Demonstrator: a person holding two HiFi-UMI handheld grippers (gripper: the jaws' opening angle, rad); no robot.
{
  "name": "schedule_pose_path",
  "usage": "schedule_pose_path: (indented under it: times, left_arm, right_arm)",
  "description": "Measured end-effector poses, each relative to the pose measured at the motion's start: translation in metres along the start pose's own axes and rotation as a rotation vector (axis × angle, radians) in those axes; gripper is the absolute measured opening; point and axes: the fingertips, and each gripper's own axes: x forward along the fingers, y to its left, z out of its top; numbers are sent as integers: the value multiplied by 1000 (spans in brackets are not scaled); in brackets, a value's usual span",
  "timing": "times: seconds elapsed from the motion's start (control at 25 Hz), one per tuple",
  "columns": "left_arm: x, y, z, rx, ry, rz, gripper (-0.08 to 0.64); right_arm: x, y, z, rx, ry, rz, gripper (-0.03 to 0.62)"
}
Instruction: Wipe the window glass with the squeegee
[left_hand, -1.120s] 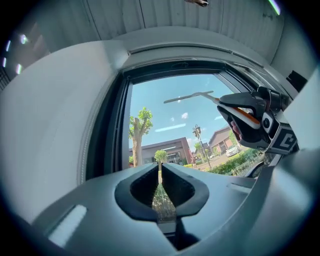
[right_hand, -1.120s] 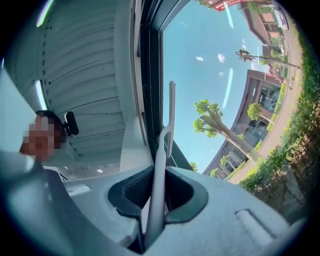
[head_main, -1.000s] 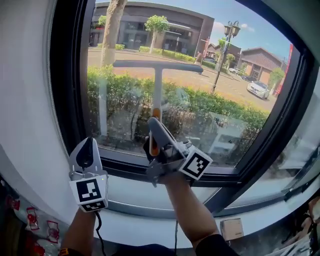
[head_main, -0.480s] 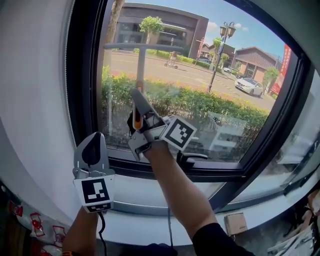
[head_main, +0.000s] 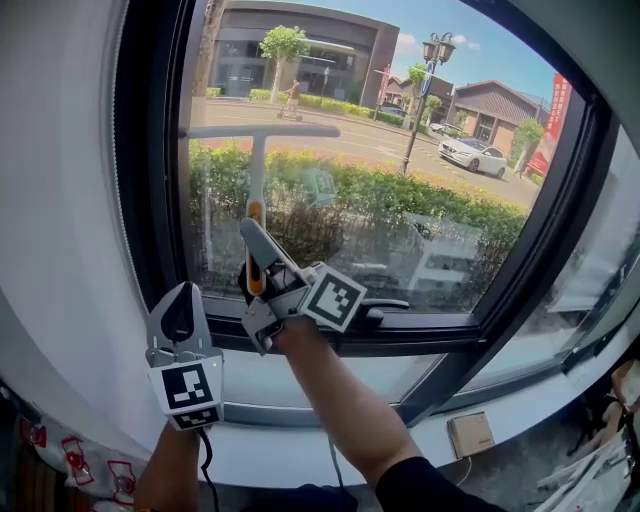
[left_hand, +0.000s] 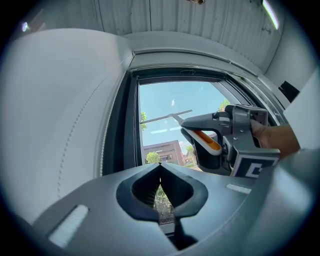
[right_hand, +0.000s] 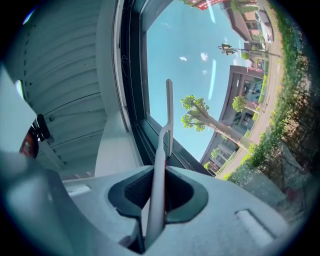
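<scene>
The squeegee (head_main: 257, 170) has a white T-shaped blade (head_main: 262, 131) lying flat against the window glass (head_main: 420, 200) near its left side, and a white shaft with an orange grip. My right gripper (head_main: 252, 250) is shut on the handle just below the grip, in front of the lower glass. In the right gripper view the handle (right_hand: 159, 180) runs up between the jaws to the blade (right_hand: 169, 115). My left gripper (head_main: 180, 305) hangs lower left by the frame, shut on nothing. In the left gripper view the right gripper (left_hand: 220, 145) and the blade (left_hand: 167, 116) show.
A dark window frame (head_main: 150, 200) borders the glass, and a black latch (head_main: 385, 304) sits on the bottom rail. A white wall (head_main: 60, 220) curves at the left. A white sill (head_main: 340, 385) lies below, and a cardboard box (head_main: 470, 432) is on the floor.
The right gripper has carried the squeegee leftwards across the glass, first up, then down again. The left gripper has stayed low by the frame.
</scene>
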Motion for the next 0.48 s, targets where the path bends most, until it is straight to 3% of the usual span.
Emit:
schedule_pose_path:
  times: [0.48]
  left_arm:
    - [-18,-30,-96,-140,145,-30,20]
  right_arm:
    - [-98,-56,-94,126,27,-166,48]
